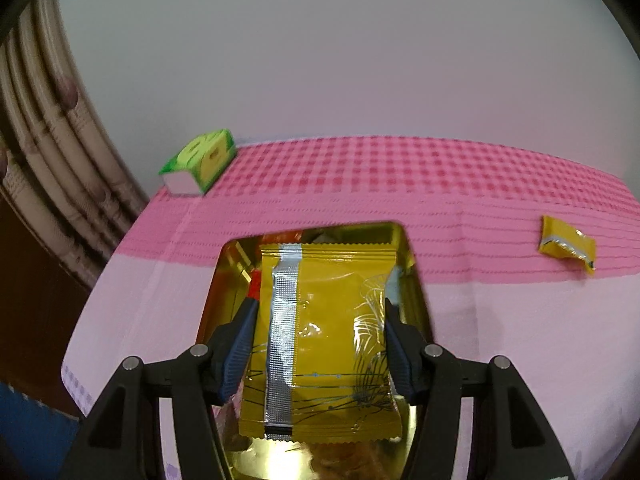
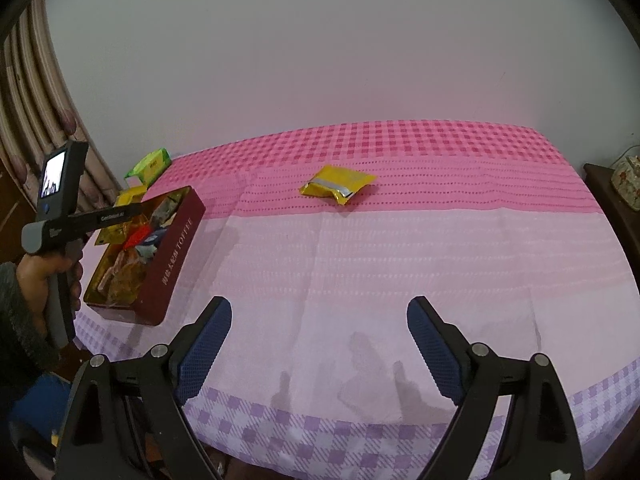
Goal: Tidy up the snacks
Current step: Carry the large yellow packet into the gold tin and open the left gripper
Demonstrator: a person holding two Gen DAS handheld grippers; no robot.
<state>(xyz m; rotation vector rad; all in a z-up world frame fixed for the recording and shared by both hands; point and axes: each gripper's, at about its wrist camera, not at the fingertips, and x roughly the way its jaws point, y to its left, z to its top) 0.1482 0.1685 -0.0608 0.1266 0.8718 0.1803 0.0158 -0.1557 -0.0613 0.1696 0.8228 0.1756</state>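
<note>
Far left, a green paper tissue pack (image 1: 198, 162) sits at the back corner of the pink checked surface (image 2: 360, 264). Next, the left gripper (image 1: 318, 344) squeezes a shiny yellow snack bag (image 1: 324, 340) over the dark red tin box (image 2: 176, 256), likely to drop it in. Only the right view shows the box's outside and the person's hand (image 2: 44, 276). A second yellow snack bag (image 2: 338, 184) waits farther right. The right gripper (image 2: 320, 356) hangs empty, jaws wide apart.

Pink checked tablecloth (image 2: 400, 264), curtain (image 2: 36, 92).
</note>
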